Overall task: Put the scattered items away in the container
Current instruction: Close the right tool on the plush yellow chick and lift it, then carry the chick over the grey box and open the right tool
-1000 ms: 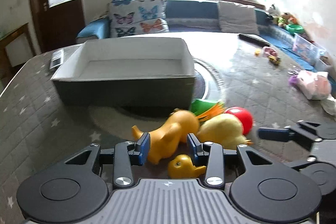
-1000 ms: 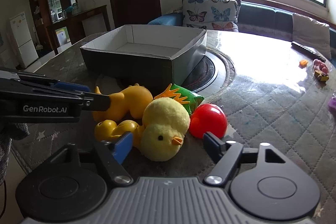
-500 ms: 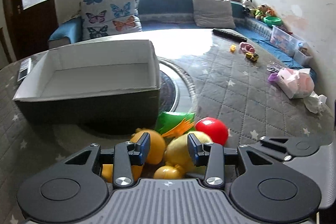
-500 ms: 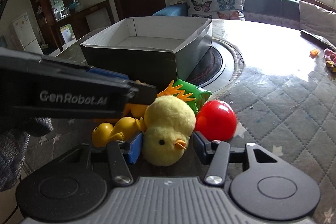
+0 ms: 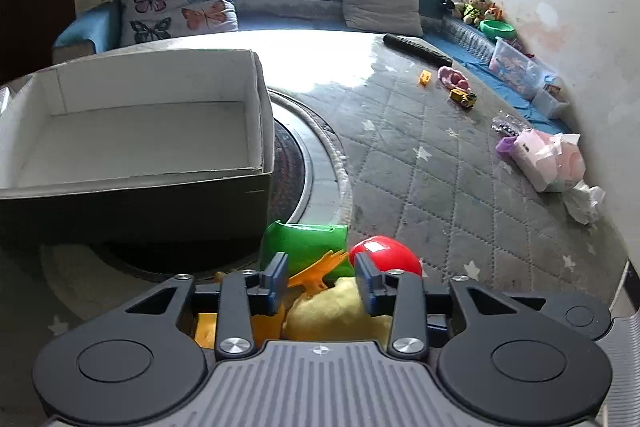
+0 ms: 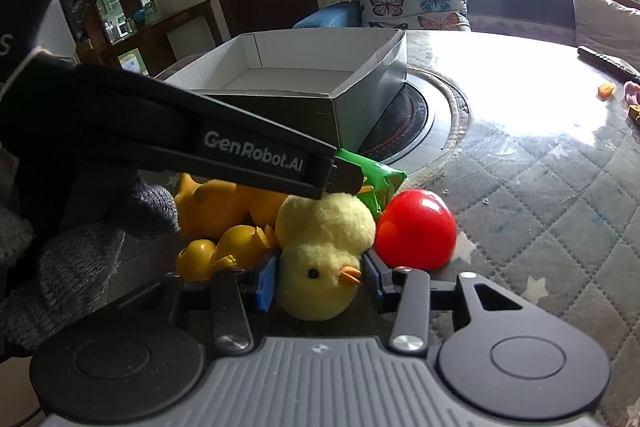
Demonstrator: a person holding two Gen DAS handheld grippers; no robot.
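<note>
Right gripper (image 6: 320, 281) closer around plush chick (image 6: 320, 259) on quilted table (image 6: 540, 187)

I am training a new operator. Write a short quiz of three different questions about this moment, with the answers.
1. True or false: the box already holds a toy.
2. What lies between the fingers of the right gripper? A) red ball B) plush chick C) green bag
3. Fill in: in the right wrist view, the red ball lies to the ___ of the plush chick.

Key: 1 false, the box is empty. 2 B. 3 right.
</note>
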